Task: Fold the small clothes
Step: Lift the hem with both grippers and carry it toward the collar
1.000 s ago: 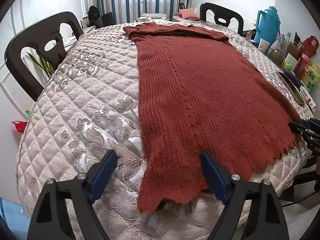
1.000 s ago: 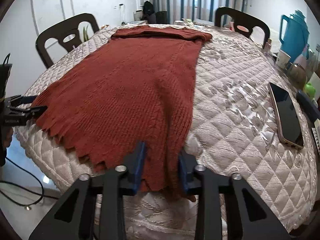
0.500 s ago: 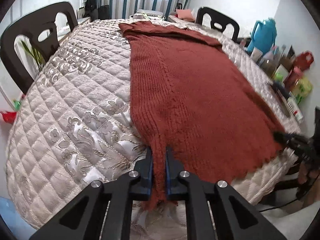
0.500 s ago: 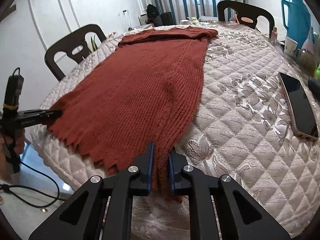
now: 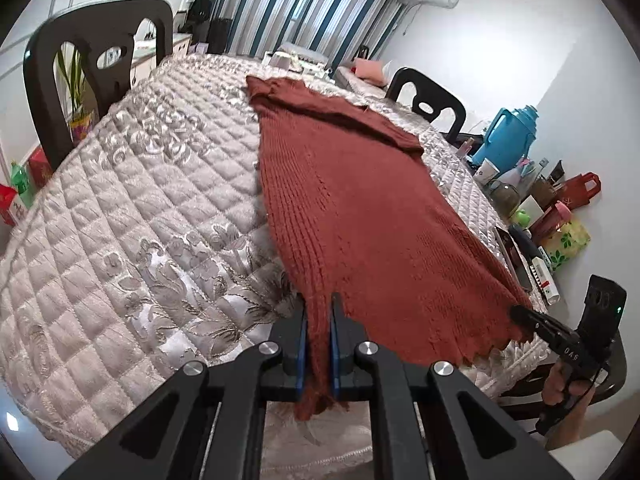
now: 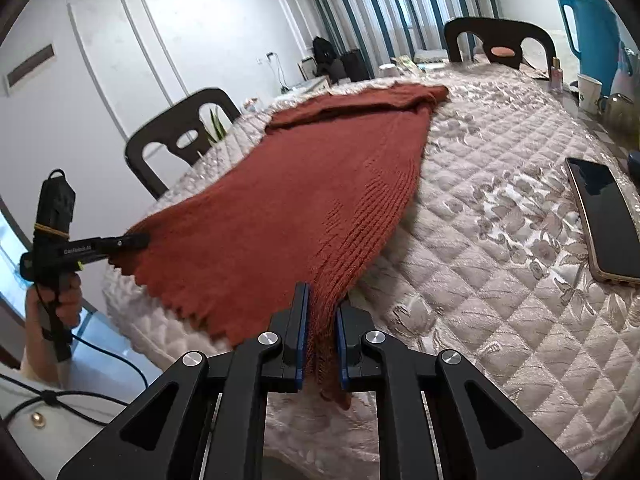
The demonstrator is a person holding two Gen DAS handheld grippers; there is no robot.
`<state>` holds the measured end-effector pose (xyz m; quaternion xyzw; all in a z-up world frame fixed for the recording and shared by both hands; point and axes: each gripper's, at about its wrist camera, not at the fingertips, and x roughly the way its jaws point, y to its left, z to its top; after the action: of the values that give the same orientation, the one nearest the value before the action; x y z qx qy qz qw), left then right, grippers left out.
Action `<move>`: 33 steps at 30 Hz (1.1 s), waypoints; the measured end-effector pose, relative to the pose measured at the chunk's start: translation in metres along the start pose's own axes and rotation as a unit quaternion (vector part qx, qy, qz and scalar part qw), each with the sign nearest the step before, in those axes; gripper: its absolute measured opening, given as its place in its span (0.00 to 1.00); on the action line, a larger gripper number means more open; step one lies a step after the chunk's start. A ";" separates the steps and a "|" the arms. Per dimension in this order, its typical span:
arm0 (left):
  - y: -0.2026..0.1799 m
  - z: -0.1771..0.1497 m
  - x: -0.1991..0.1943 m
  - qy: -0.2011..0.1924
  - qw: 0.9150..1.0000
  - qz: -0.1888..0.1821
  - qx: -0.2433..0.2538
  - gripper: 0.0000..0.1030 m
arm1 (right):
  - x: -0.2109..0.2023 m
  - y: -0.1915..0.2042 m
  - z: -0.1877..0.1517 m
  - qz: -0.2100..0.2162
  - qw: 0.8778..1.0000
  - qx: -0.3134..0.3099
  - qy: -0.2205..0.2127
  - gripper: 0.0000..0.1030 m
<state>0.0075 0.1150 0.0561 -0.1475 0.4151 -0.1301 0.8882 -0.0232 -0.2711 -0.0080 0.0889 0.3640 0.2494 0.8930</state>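
Both grippers, L (image 5: pixel 318 344) & R (image 6: pixel 322 346), have shut on the near hem corners of the red knit top (image 5: pixel 360 208) lying flat on the quilted table (image 5: pixel 140 208), so lift both evenly & carry the hem to the far end w/o tugging.

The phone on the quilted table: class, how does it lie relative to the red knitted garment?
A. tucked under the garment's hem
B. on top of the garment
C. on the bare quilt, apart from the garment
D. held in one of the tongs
C: in the right wrist view the phone lies flat on the quilted table cover, with bare quilt between it and the red knitted garment.
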 end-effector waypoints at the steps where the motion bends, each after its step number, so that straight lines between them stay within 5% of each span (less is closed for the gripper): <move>1: -0.001 -0.001 -0.004 -0.005 1.000 -0.001 0.000 0.10 | -0.003 0.000 0.000 0.008 1.000 0.002 -0.005 0.11; 17: -0.008 -0.018 -0.056 -0.038 0.998 -0.058 -0.013 0.10 | -0.061 0.004 -0.018 0.070 0.995 0.023 -0.067 0.11; 21: -0.007 0.002 -0.068 -0.067 0.994 -0.081 -0.015 0.10 | -0.070 0.005 0.000 0.067 0.993 0.007 -0.095 0.11; 24: -0.007 0.023 -0.067 -0.091 0.994 -0.058 -0.006 0.10 | -0.070 0.002 0.020 0.069 0.991 0.001 -0.112 0.11; 33: -0.009 0.087 -0.037 -0.094 0.994 -0.058 0.007 0.10 | -0.047 -0.011 0.084 0.049 0.990 -0.008 -0.129 0.11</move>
<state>0.0511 0.1336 0.1386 -0.1768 0.3202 -0.1694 0.9152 0.0105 -0.3026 0.0767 0.1310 0.2385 0.2823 0.9199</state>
